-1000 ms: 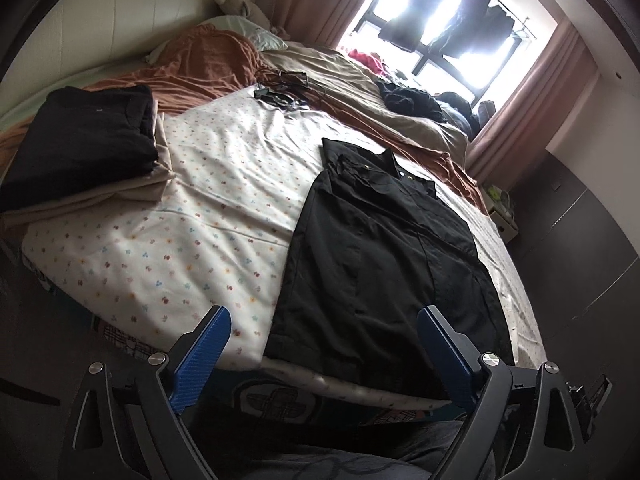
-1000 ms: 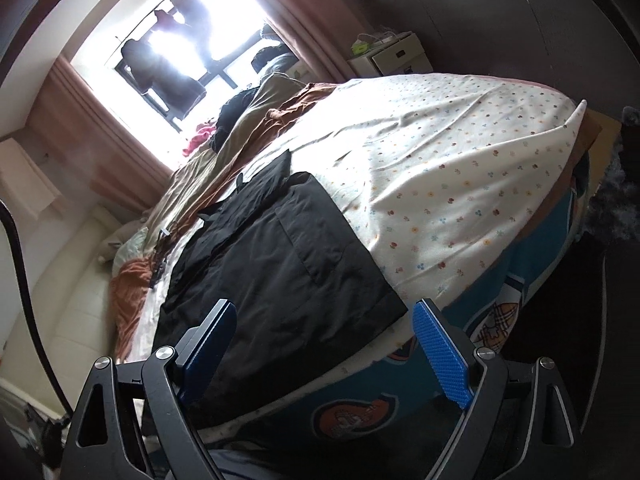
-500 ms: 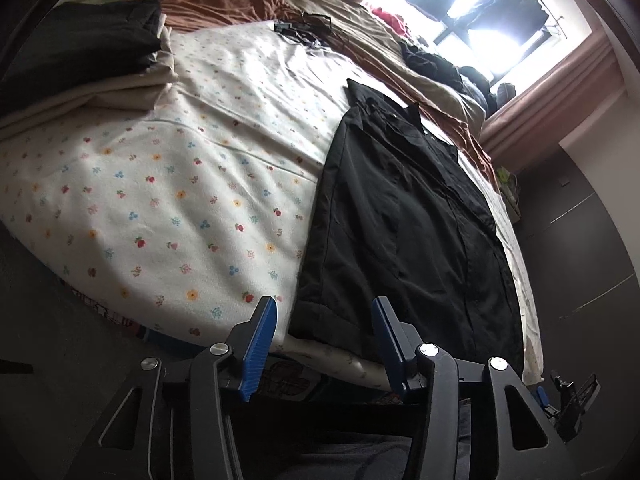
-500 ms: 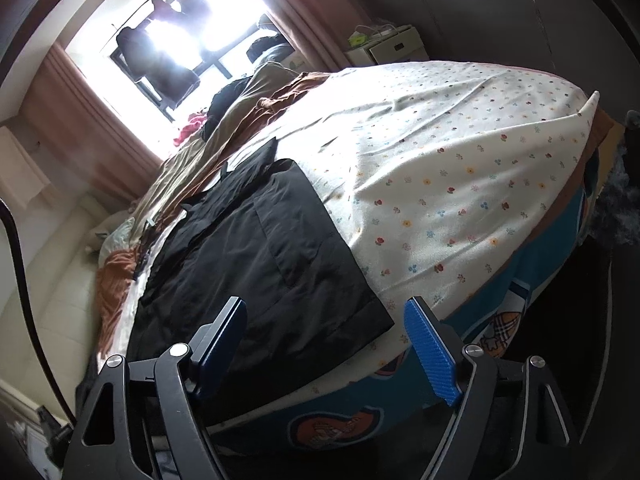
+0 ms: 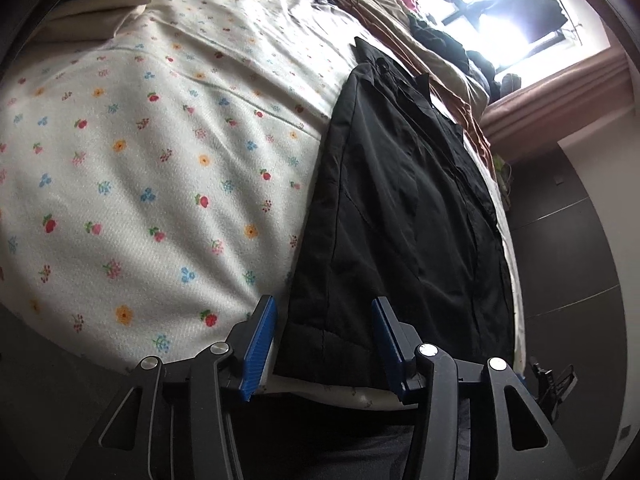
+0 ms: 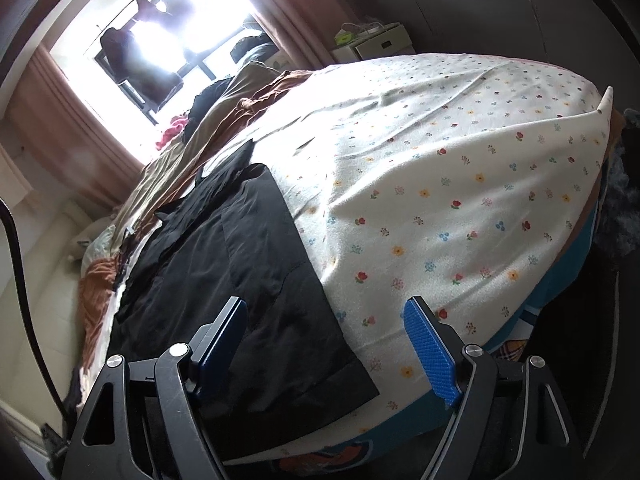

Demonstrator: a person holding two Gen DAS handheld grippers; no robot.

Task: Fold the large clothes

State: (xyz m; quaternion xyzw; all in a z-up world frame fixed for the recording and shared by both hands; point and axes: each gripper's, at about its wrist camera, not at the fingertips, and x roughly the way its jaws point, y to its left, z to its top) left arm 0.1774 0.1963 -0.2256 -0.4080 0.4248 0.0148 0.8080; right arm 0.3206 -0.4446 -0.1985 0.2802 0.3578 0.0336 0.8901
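A black jacket (image 5: 404, 216) lies flat on the flowered bedsheet (image 5: 160, 152), its sides folded in, hem at the near bed edge. My left gripper (image 5: 323, 340) is open, its blue pads on either side of the hem's left corner, with a gap to the cloth. In the right wrist view the same jacket (image 6: 240, 264) lies left of centre. My right gripper (image 6: 332, 340) is wide open just above the hem's right corner and holds nothing.
Folded cream bedding (image 5: 100, 4) lies at the far left of the bed. Brown and beige covers (image 6: 224, 120) with dark clothes lie toward the bright window (image 6: 168, 40). A white bedside cabinet (image 6: 376, 40) stands beyond the bed. Dark wardrobe panels (image 5: 568, 264) stand at right.
Both grippers have moved down and closer to the jacket's hem. The left gripper's jaws have narrowed around the hem's left corner. The right gripper stays wide open.
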